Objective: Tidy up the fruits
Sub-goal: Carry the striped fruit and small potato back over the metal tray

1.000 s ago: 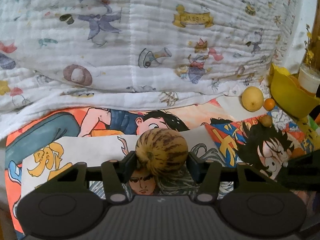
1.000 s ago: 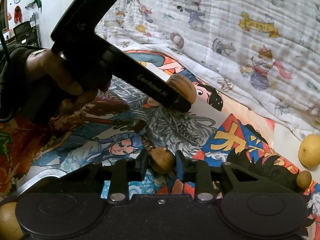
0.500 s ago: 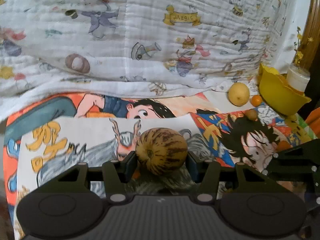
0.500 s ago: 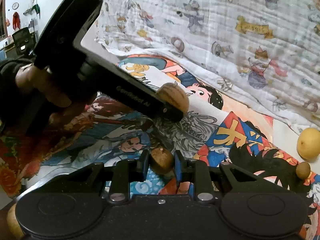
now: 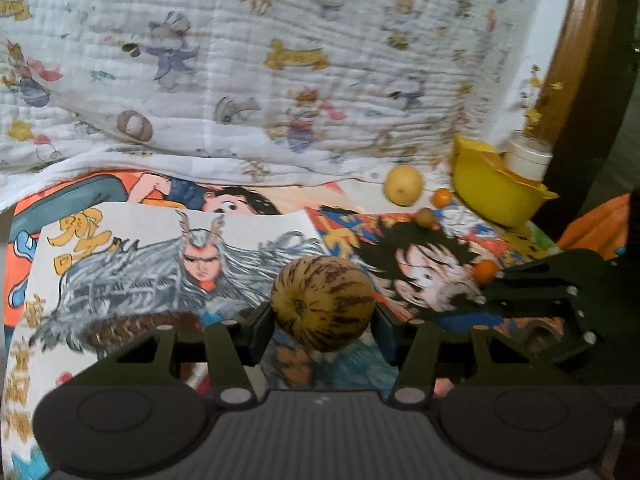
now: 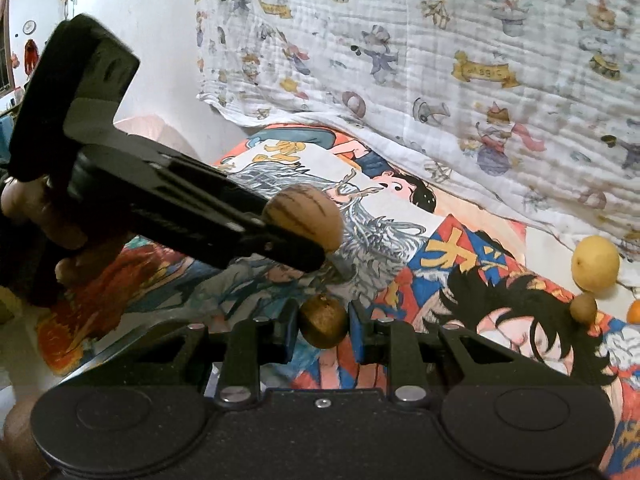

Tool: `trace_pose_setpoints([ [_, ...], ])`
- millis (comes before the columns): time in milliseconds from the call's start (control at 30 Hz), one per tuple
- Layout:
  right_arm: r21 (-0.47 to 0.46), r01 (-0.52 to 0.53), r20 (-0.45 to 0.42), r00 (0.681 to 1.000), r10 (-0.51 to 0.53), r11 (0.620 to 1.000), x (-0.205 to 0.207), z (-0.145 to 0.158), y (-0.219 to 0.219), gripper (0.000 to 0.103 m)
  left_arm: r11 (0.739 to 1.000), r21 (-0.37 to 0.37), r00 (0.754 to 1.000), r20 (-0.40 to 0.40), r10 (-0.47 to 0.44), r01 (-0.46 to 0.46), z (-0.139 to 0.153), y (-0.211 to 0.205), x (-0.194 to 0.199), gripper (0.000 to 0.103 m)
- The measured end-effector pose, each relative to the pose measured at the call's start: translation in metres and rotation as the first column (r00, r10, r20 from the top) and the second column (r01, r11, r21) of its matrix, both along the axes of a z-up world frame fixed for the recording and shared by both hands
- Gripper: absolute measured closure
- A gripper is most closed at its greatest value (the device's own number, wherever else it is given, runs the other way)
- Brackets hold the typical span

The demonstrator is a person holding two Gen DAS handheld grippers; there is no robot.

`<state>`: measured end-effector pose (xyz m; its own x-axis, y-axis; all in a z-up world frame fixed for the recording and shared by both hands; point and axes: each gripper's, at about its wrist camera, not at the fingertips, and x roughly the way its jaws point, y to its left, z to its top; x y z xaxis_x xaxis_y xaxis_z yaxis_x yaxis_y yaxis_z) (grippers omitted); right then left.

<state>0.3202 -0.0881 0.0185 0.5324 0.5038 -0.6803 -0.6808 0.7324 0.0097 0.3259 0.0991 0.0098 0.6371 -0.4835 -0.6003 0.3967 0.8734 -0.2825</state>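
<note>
"Magic"-printed quilt (image 6: 460, 60) behind; left tongs (image 5: 323, 314) clamped on striped melon (image 5: 322, 303), right tongs (image 6: 323, 326) on brown fruit (image 6: 323, 321).

Soft, even indoor light, with no glare or hard shadows. The left wrist view is smeared: the quilt (image 5: 280, 60) and yellow bowl (image 5: 492, 196) look blurred. The right wrist view is sharper. Both bend straight lines and go black at the corners.

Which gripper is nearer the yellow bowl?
Right. In the left wrist view the right gripper sits close below the bowl; the left gripper, holding the striped fruit, is farther left.
</note>
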Motion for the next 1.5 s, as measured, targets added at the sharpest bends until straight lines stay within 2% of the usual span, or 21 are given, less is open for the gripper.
trace_pose_setpoints([
  [367,-0.030,-0.020,-0.028,0.999,0.019,0.999,-0.042,0.008,-0.017,0.075,0.997,-0.030,0.997,0.015,-0.070,0.071,0.004,-0.007,-0.053,0.046],
  [667,-0.019,0.031,-0.106,0.994,-0.033,0.999,-0.050,0.005,-0.027,0.075,0.993,-0.021,0.994,-0.005,-0.113,0.113,0.005,-0.016,-0.074,0.046],
  [867,-0.026,0.048,-0.150,0.987,-0.051,0.999,-0.052,0.004,-0.029,0.075,0.992,-0.030,0.991,-0.044,-0.124,0.123,0.001,-0.016,-0.084,0.046],
  [1133,-0.064,0.053,-0.214,0.975,-0.065,0.997,-0.042,0.003,-0.024,0.075,0.995,-0.088,0.990,-0.122,-0.064,0.054,0.003,-0.008,-0.083,0.046],
  [1333,-0.098,0.017,-0.207,0.978,-0.038,0.995,-0.043,0.001,-0.018,0.075,0.989,-0.144,0.984,-0.181,-0.004,-0.022,0.001,-0.001,-0.081,0.047],
  [1500,-0.103,0.009,-0.203,0.979,-0.030,0.995,-0.043,0.001,-0.018,0.075,0.983,-0.171,0.983,-0.180,0.039,-0.070,-0.004,0.006,-0.086,0.047],
])
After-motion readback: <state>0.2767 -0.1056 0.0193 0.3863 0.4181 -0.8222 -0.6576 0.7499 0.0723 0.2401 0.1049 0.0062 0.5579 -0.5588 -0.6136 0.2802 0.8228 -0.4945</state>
